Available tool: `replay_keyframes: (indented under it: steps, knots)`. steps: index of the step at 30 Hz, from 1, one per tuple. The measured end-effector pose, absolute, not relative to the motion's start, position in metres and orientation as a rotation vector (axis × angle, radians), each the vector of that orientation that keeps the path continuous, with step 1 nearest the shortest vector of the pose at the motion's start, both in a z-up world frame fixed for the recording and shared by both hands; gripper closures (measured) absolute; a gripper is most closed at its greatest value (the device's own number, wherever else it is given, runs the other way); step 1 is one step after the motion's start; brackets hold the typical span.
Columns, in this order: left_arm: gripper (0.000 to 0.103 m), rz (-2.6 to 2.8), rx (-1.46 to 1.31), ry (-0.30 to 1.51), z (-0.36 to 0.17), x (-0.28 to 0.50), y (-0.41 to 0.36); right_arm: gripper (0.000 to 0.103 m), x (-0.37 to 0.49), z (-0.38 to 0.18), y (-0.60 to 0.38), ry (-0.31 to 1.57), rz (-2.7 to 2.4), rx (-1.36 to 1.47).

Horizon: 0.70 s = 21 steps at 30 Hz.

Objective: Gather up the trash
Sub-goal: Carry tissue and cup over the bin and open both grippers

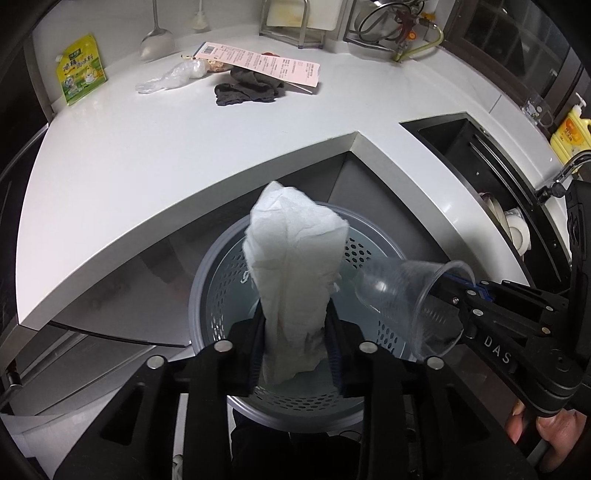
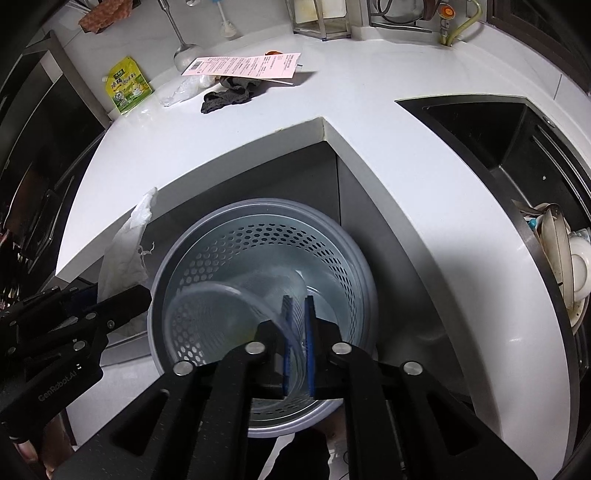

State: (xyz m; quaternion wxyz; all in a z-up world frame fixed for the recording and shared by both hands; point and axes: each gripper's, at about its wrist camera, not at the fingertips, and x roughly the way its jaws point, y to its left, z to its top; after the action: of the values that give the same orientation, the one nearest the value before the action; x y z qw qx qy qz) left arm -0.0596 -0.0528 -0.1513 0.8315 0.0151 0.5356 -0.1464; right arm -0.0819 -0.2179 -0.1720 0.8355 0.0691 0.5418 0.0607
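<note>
A grey perforated trash basket (image 1: pixel 221 266) (image 2: pixel 258 221) stands on the floor below the counter corner. My left gripper (image 1: pixel 295 332) is shut on a crumpled white paper towel (image 1: pixel 295 266) and holds it over the basket; the towel also shows in the right wrist view (image 2: pixel 125 254). My right gripper (image 2: pixel 298 325) is shut on the rim of a clear plastic cup (image 2: pixel 221 317) (image 1: pixel 402 291), held over the basket's opening. On the counter lie a pink paper sheet (image 1: pixel 258 61), a dark cloth (image 1: pixel 243 90), a clear plastic bag (image 1: pixel 170 77) and a yellow-green pouch (image 1: pixel 79 68).
The white L-shaped counter (image 1: pixel 184 155) wraps around the basket. A black sink (image 2: pixel 480 125) with dishes (image 2: pixel 565 258) is at the right. A yellow bottle (image 1: pixel 570 136) stands by the sink. A metal rack (image 1: pixel 295 22) and a ladle (image 1: pixel 157 40) are at the back.
</note>
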Motion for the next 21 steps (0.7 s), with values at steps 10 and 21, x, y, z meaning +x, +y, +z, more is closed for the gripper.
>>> replay_keyframes:
  steps: [10,21]
  knots:
    - [0.045,-0.278,0.009,1.131,-0.148,-0.058,-0.045,0.064,-0.083,-0.166,-0.22,1.122,0.118,0.168]
    - [0.038,-0.25,0.014,1.093,-0.138,-0.055,-0.041,0.058,-0.081,-0.161,-0.222,1.105,0.136,0.195]
